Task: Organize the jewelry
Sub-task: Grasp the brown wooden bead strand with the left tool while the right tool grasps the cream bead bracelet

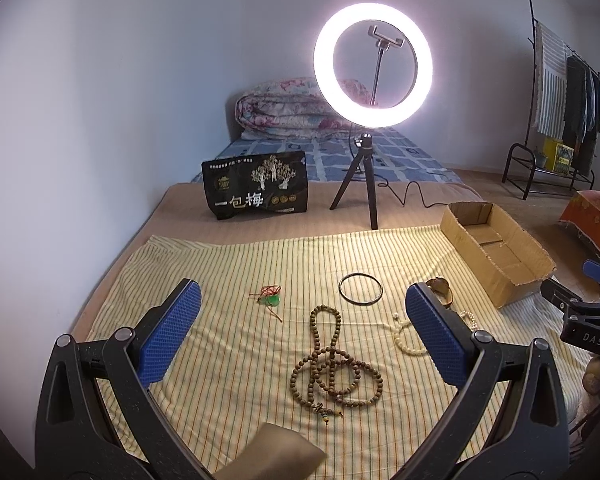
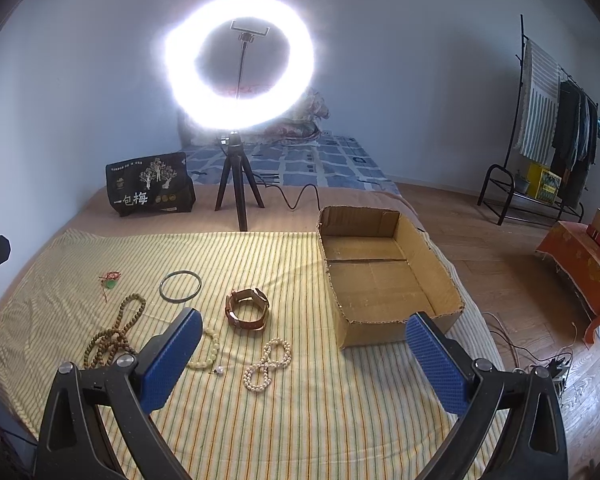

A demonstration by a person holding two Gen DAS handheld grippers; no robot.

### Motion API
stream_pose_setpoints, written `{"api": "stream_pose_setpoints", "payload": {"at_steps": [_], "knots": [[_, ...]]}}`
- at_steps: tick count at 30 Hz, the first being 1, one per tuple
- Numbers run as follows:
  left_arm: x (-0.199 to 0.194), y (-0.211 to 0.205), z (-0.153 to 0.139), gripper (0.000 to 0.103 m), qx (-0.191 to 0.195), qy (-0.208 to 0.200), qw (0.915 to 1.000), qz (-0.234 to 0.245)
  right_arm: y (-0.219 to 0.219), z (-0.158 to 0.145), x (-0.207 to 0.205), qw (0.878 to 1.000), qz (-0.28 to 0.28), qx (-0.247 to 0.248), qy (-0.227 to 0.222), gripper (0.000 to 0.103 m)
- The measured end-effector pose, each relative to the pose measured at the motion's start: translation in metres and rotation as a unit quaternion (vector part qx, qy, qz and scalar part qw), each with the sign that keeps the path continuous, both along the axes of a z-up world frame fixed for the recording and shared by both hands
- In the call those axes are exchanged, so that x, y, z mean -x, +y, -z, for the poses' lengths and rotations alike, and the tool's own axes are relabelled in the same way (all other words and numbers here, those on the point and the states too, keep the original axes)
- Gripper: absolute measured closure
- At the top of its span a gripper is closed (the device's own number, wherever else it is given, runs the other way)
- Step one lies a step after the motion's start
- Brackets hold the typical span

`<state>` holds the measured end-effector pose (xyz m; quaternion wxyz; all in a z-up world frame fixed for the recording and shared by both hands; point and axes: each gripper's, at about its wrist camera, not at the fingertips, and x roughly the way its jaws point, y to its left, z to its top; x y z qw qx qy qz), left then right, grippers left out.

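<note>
On the striped cloth [image 1: 240,264] lie a long brown bead necklace [image 1: 332,368] [image 2: 114,336], a dark bangle [image 1: 360,288] [image 2: 180,286], a green pendant on red cord [image 1: 270,300] [image 2: 110,282], a brown-strap watch [image 2: 248,308], a pale bead bracelet [image 2: 210,350] and a white pearl strand [image 2: 268,364]. An open empty cardboard box [image 2: 384,276] [image 1: 496,248] stands at the right. My left gripper [image 1: 300,336] is open above the brown necklace. My right gripper [image 2: 304,360] is open above the pearl strand, near the box's front corner.
A lit ring light on a tripod [image 1: 372,64] [image 2: 240,60] stands behind the cloth, its cable trailing right. A black snack bag [image 1: 256,192] stands beside it. A bed with a folded quilt [image 1: 292,108] lies behind. A clothes rack [image 2: 552,120] stands far right.
</note>
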<state>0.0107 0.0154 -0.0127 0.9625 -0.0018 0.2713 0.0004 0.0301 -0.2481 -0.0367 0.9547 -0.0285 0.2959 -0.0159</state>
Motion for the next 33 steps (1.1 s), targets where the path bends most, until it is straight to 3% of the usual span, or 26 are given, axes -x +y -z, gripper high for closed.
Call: {"api": "stream_pose_setpoints", "payload": {"at_steps": [13, 16, 21, 25, 33], "knots": [[-0.028, 0.035, 0.040, 0.000, 0.041, 0.098, 0.9944, 0.002, 0.017, 0.026, -0.018, 0.995, -0.087, -0.001, 0.052, 0.001], [-0.037, 0.041, 0.051, 0.008, 0.056, 0.123, 0.9908, 0.003, 0.024, 0.035, -0.027, 0.992, -0.106, -0.007, 0.073, 0.003], [-0.057, 0.043, 0.084, 0.015, 0.086, 0.192, 0.9774, 0.021, 0.030, 0.053, -0.047, 0.986, -0.119, -0.019, 0.115, 0.007], [-0.070, 0.040, 0.109, 0.021, 0.123, 0.245, 0.9612, 0.034, 0.032, 0.068, -0.066, 0.981, -0.125, -0.035, 0.146, 0.012], [-0.086, 0.019, 0.144, 0.034, 0.093, 0.285, 0.9529, 0.047, 0.040, 0.093, -0.094, 0.969, -0.143, -0.054, 0.192, 0.021]]}}
